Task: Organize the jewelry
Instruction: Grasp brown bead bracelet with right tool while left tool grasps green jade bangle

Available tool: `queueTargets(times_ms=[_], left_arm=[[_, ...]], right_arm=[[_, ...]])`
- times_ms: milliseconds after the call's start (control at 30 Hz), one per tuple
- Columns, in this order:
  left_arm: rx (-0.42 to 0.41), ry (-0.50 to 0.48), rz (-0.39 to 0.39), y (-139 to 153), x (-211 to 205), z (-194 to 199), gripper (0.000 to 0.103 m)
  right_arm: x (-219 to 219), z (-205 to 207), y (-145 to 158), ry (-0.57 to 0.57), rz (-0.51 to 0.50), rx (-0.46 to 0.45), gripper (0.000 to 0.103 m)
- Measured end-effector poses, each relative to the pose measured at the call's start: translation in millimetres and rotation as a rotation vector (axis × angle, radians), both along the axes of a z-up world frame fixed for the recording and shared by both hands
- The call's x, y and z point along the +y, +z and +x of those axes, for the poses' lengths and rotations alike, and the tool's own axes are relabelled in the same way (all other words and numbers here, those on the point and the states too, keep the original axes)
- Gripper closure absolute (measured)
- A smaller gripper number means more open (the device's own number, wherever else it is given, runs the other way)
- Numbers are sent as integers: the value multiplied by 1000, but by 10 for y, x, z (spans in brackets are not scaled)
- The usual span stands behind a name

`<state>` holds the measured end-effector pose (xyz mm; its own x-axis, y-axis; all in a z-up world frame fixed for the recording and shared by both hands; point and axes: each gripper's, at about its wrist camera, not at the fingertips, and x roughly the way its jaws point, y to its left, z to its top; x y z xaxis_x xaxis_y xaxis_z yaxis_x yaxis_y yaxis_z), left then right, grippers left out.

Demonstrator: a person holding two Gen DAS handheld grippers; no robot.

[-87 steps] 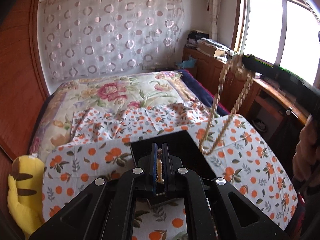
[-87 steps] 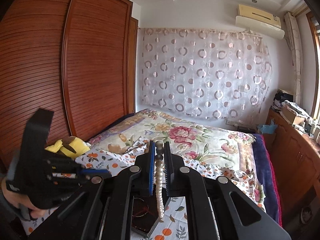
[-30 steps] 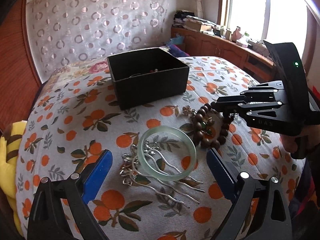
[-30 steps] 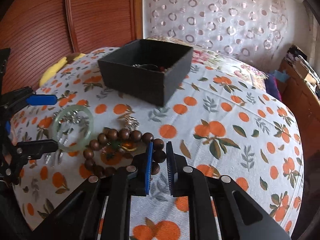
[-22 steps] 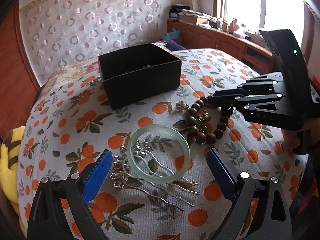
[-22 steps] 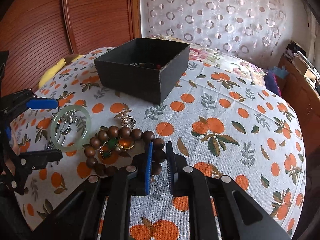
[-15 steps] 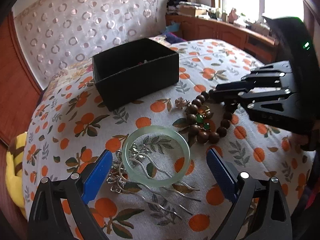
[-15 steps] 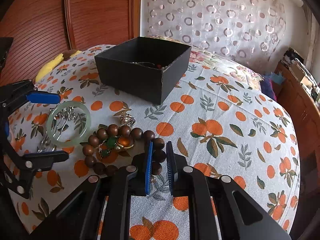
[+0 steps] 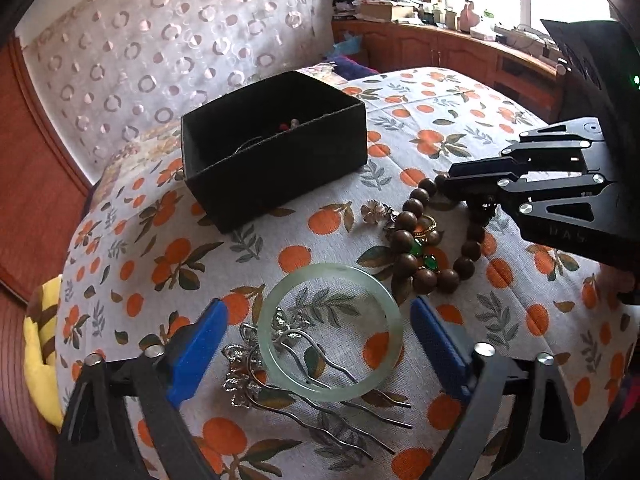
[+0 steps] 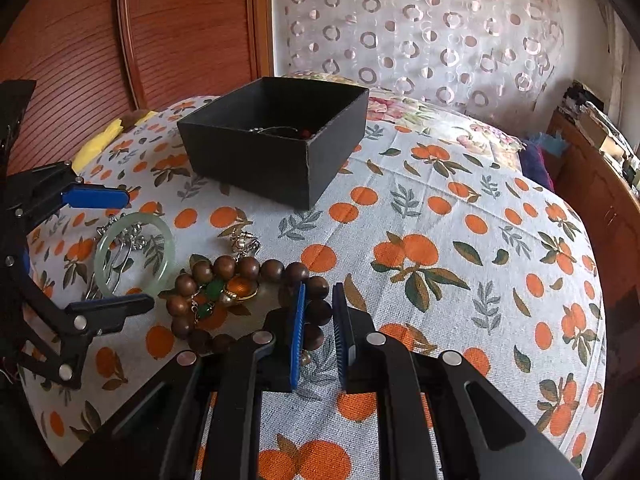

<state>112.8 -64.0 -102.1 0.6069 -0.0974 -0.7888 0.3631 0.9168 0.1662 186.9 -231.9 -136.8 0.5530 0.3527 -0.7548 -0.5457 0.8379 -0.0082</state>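
A black open box (image 9: 276,148) (image 10: 280,140) with some jewelry inside stands on the orange-print cloth. In front of it lie a pale green jade bangle (image 9: 330,332) (image 10: 134,254), silver hair pins (image 9: 304,384), a brown wooden bead bracelet (image 9: 424,240) (image 10: 240,268), green-stone pieces (image 9: 424,252) and a small silver flower piece (image 9: 374,212). My left gripper (image 9: 318,346) is open, its blue pads either side of the bangle. My right gripper (image 10: 318,326) is shut on the bead bracelet's near beads, low over the cloth.
A yellow plush toy (image 9: 38,344) lies at the table's left edge. A red wooden wardrobe (image 10: 120,32) stands to the left, a patterned curtain (image 10: 420,20) behind, a bed (image 10: 440,120) beyond the table, and a cluttered wooden sideboard (image 9: 440,48) by the window.
Both grippers came down from holding a pearl necklace in the air to the table. The left opened around the bangle. The right stays closed on the bead bracelet and has nudged it slightly.
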Motion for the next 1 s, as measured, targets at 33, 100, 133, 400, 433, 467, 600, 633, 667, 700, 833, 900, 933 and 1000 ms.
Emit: queueTargets(times_ms=[33,100,133,400,433,467,600,633,667,700,833,900,933,1000], left_arm=[[5,-9,7,-6,-13,-6,23],[-1,-20,20,-3,-34,-36,22],[1,-20,22,-5,-33,-41,22],[0,-12,-4,40,32,-52,34],[-4,-6,-20,70,54,-62,34],[-12,5,-32,104,76,-72,34],[-48,32,-80,262,164,-110,34],[-58,36,-84,295,180,-113,34],[-68,42,-90,335,196,-119,34],[-77,48,-100,377,214,-121,34],[-109,67,-127,492,260,-131,34],[-126,72,-139,541,276,-142,34],[-130,74,-144,554,286,-144,34],[-140,75,-157,585,305,-149,34]], right_arm=[[2,0,0,0,1,0,88],[4,-2,-1,0,0,0,88],[6,-2,0,0,-2,-1,88],[1,-1,-1,0,-1,0,88],[1,0,1,0,-1,0,88],[1,0,2,0,0,1,88],[1,1,-1,0,0,1,88],[1,2,0,0,0,1,88],[1,3,1,0,1,2,88],[1,3,0,0,2,3,88],[-5,4,-4,-1,7,7,88],[-11,3,6,0,11,2,88],[-19,-2,24,-1,20,-7,88],[-19,-41,68,1,25,-38,88]])
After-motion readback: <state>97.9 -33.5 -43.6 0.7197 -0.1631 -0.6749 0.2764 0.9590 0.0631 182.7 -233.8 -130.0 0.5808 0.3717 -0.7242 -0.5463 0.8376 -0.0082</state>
